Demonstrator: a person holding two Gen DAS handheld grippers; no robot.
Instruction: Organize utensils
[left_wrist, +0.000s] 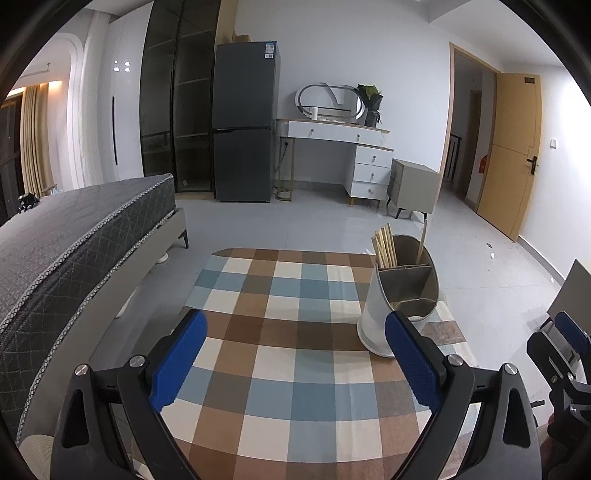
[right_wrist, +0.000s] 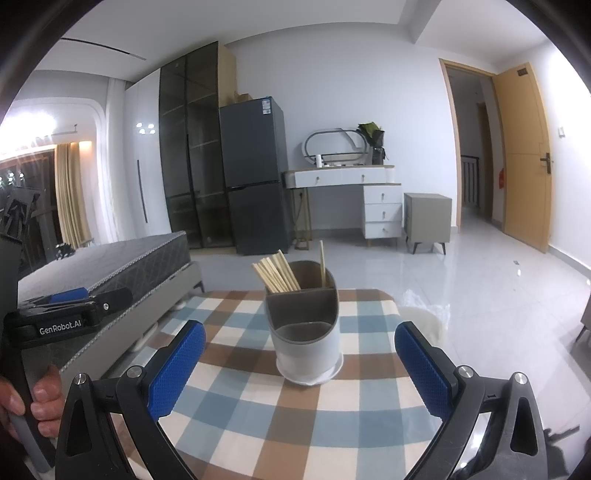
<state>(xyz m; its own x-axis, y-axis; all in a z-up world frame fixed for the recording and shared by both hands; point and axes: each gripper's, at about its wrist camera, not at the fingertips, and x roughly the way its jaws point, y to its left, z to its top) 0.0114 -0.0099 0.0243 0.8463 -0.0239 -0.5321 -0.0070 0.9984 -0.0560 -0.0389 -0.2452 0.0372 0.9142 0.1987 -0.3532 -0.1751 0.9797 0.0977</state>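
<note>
Left gripper (left_wrist: 295, 356): blue-padded fingers spread wide apart, nothing between them, held above the near part of the table. It also shows at the left edge of the right wrist view, black body lettered "GenRobot.AI", with the person's hand (right_wrist: 40, 402) wrapped round its grip.

Right gripper (right_wrist: 300, 363): blue-padded fingers likewise spread wide, nothing held, pointed at the utensil holder.

Utensil holder (right_wrist: 304, 332): white outside, grey-brown inside, oval, divided into compartments. Stands upright on the table, toward its far right part in the left wrist view, centred ahead in the right wrist view. Front compartment shows no contents.

Chopsticks (right_wrist: 277, 275): a bundle of pale wooden sticks, leaning left in the back-left compartment of the holder.

Single stick (right_wrist: 322, 262): pale wood, nearly upright in the back-right compartment, apart from the bundle.

Table (left_wrist: 280, 295): covered with a checked cloth of brown, blue and cream squares.

Room beyond: bed (left_wrist: 74, 236) to the left, dark fridge (left_wrist: 245, 122), white dressing table (left_wrist: 340, 136) with oval mirror, small grey cabinet (left_wrist: 412, 184), wooden door (left_wrist: 513, 155) standing open at right.
</note>
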